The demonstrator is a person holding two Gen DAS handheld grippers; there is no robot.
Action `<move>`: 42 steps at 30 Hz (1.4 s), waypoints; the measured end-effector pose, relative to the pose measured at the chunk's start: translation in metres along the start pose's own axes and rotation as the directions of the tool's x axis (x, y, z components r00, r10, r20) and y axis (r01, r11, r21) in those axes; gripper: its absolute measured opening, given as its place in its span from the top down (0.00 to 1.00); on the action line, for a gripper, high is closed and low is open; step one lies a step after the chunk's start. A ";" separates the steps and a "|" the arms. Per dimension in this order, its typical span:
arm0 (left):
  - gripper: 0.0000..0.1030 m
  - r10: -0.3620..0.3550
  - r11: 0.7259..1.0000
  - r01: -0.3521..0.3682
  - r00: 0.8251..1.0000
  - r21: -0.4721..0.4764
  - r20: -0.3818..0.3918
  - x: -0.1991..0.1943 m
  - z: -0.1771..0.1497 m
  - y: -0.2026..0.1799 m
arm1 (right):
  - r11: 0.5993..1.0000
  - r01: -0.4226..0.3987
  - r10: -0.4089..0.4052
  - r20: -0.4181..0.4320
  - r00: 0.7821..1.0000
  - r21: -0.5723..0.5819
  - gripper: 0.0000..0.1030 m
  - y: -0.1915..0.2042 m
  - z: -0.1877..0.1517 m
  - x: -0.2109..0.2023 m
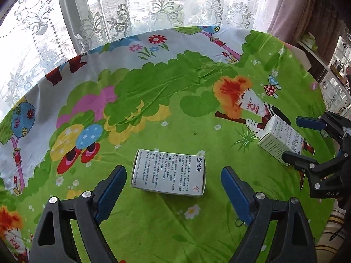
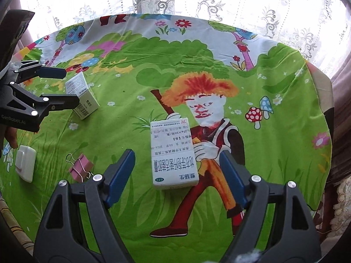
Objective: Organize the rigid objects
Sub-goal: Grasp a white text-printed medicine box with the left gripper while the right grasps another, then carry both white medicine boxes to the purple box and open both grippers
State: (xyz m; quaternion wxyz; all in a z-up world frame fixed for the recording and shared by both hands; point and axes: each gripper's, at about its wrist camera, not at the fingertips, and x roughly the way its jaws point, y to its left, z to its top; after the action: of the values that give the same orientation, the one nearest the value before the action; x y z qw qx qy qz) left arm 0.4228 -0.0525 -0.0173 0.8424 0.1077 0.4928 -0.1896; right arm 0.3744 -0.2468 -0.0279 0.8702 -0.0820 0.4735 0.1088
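Two white medicine boxes with printed text lie on the cartoon-print cloth. One box (image 1: 169,173) (image 2: 82,95) sits between the blue pads of my left gripper (image 1: 173,169) (image 2: 70,86), which is open, with a gap on each side. The other box (image 2: 173,153) (image 1: 283,138) lies lengthwise between the fingers of my right gripper (image 2: 176,154) (image 1: 291,138). That gripper is also open and its pads stand clear of the box.
A pink binder clip (image 2: 80,167) and a white rectangular switch-like block (image 2: 25,165) lie near the table's front left, next to a hand (image 2: 11,138). The round table's cloth (image 1: 153,92) ends at lace curtains (image 1: 131,11) behind.
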 end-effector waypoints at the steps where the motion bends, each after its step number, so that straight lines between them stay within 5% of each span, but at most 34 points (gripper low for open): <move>1: 0.14 -0.003 1.000 0.003 1.000 0.001 -0.006 0.004 0.001 0.000 | 1.000 0.000 0.000 -0.001 1.000 0.008 0.21 -0.002 0.001 0.002; 4: 0.14 -0.027 0.999 0.026 0.999 -0.024 -0.036 0.017 0.004 0.002 | 1.000 0.007 -0.007 -0.006 1.000 0.020 0.24 -0.005 0.001 0.008; 8: 0.30 -0.042 0.998 0.039 0.998 -0.053 -0.050 0.021 0.001 0.004 | 0.999 -0.009 0.011 -0.047 0.999 0.042 0.57 -0.009 -0.003 0.015; 21: 0.30 0.018 0.992 -0.017 1.000 -0.127 0.010 -0.040 -0.044 -0.005 | 0.998 -0.033 0.033 0.007 0.999 0.053 0.58 0.007 -0.021 -0.044; 42: 0.30 0.038 0.956 0.017 0.983 -0.294 0.179 -0.182 -0.143 -0.027 | 0.987 -0.163 0.161 0.120 0.980 0.011 0.58 0.084 -0.074 -0.184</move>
State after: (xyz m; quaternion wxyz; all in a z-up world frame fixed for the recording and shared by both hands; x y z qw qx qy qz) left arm 0.2181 0.0145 0.0713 0.8916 -0.0340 0.4356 -0.1187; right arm 0.1952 -0.2049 0.0835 0.8860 -0.0274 0.4270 0.1790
